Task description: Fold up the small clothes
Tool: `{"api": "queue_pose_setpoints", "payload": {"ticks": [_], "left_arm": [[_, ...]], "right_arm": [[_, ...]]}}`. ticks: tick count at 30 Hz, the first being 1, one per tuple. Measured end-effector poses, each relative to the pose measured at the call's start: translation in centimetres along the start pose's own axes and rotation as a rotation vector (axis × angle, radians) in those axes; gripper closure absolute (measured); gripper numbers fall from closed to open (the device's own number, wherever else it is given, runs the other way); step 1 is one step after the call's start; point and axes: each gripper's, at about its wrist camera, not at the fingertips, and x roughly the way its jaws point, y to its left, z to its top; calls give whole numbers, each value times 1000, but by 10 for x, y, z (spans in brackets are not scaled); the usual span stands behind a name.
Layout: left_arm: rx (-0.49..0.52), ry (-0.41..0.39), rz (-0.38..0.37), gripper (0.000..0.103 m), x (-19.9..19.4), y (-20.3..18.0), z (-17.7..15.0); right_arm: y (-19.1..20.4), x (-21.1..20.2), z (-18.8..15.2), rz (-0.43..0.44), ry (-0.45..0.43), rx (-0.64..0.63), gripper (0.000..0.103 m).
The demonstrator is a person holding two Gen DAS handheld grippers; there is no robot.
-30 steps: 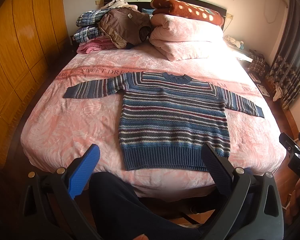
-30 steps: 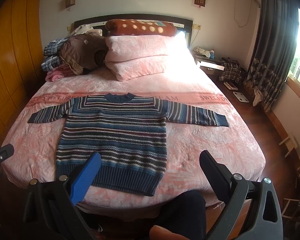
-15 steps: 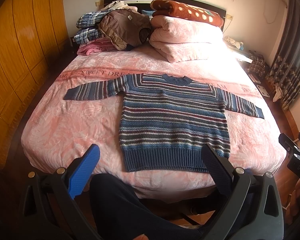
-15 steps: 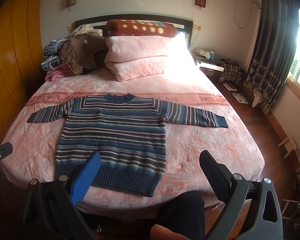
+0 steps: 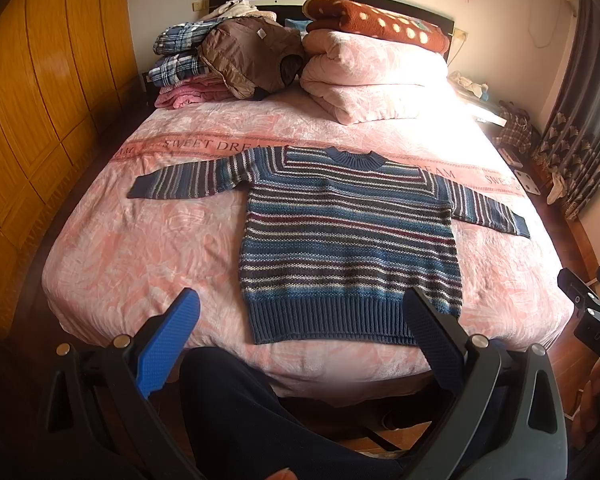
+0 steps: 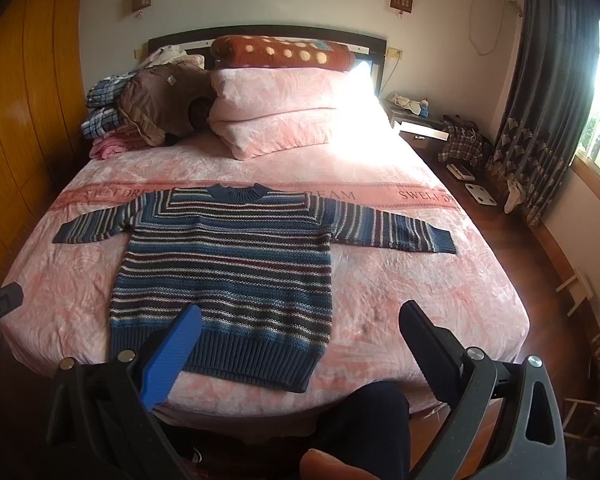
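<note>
Beyond both grippers, flat sweater.

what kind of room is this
A home bedroom, most likely: a bed with folded pink bedding at its headboard, a wooden wardrobe wall, and a striped sweater spread flat for folding.

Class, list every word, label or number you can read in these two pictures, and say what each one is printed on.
"SWEET DREAM", on the darker pink band of the bedspread, left of the striped sweater.
"DREAM", on the same band, right of the sweater's collar.
"SWEET D...", on the band near the bed's right edge, cut off.
"DAS", on the right hand-held gripper; the rest is out of frame.
Small tag on the brown jacket: too small to read.
</note>
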Motion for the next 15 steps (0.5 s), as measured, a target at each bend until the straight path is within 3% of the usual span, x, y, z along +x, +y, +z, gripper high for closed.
{"api": "queue_pose_setpoints", "payload": {"ticks": [15], "left_arm": [[-3, 9, 0, 3, 6, 1, -3]], "right_arm": [[1, 4, -2, -3, 5, -2, 4]]}}
